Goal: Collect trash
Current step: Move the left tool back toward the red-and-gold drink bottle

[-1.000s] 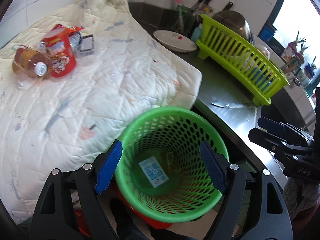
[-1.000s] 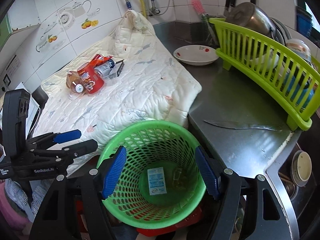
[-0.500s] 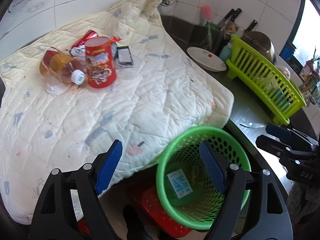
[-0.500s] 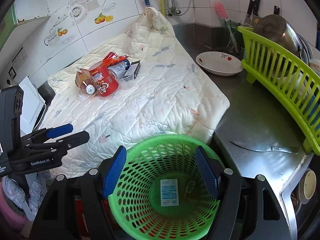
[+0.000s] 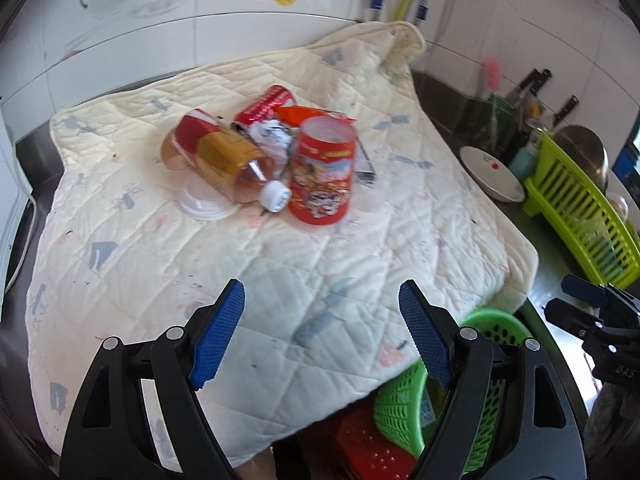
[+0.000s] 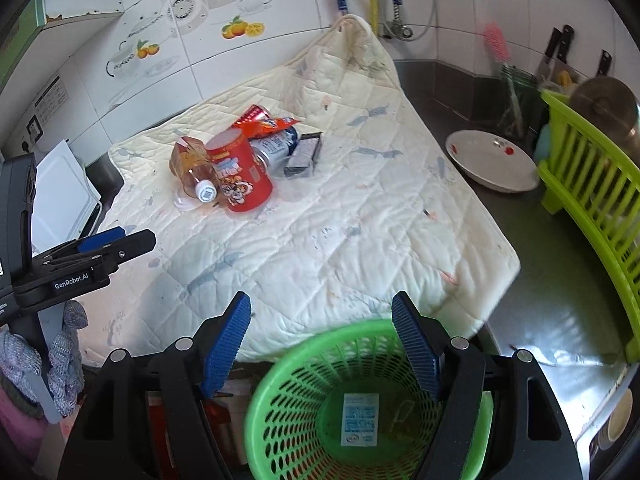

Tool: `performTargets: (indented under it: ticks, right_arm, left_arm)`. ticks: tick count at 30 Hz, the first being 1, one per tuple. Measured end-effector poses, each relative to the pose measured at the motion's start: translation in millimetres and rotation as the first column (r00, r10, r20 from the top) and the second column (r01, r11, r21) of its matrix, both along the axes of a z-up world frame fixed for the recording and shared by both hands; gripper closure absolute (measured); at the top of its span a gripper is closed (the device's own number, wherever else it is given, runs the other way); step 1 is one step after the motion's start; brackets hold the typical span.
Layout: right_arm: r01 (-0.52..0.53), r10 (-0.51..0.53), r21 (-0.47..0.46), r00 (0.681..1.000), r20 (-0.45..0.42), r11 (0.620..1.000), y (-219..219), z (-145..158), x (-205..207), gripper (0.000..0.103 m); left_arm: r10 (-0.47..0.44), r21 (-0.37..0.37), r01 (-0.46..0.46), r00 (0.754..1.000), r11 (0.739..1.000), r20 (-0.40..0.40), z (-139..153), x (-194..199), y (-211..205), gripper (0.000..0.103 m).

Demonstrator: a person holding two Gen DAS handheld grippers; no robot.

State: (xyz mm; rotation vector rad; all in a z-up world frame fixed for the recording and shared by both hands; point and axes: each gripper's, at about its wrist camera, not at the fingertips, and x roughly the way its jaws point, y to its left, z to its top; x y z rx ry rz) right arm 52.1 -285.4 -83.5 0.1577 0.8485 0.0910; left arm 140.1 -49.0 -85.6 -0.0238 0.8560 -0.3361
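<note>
I am at a kitchen counter (image 6: 532, 280) of dark steel, backed by white wall tiles (image 6: 168, 40) printed with fruit and teapots. A cream quilted pad (image 5: 280, 248) covers most of it. To my right a white bowl (image 6: 494, 160) sits on the bare steel beside a lime-green dish rack (image 6: 588, 208) with a metal pot in it.

The trash lies heaped toward the far side of the pad: a red printed cup (image 5: 323, 168) standing upside down, a clear bottle (image 5: 232, 164) on its side touching it, and an orange wrapper (image 6: 272, 123), a crushed can (image 6: 276, 145) and a small dark packet (image 6: 304, 154) behind. The green basket (image 6: 360, 400) stands below the counter's near edge, a white-and-blue sachet (image 6: 358, 420) on its floor.

My left gripper (image 5: 320, 336) hangs over the pad, its jaws wide apart and empty. My right gripper (image 6: 320, 340) is over the basket rim; its jaws have just been opening a little further, with nothing between them.

From the left wrist the pad's edge and my own finger hide most of the basket. Something red (image 5: 368, 444) sits under it, which I cannot identify. The cup is blurred in that view.
</note>
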Motion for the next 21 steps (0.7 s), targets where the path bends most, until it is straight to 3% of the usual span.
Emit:
performTargets:
  ticks: [12, 21]
  right_arm:
    - [-0.125, 0.126, -0.026, 0.991, 0.043, 0.992, 66, 6, 92, 0.033]
    - [-0.156, 0.159, -0.051, 0.986, 0.045, 0.986, 92, -3, 155, 0.026]
  left_arm:
    - [0.129, -0.018, -0.130, 0.990, 0.991, -0.054, -4, 52, 63, 0.024]
    - [0.206, -0.041, -0.211, 0.973, 0.977, -0.106, -3, 102, 94, 0.021]
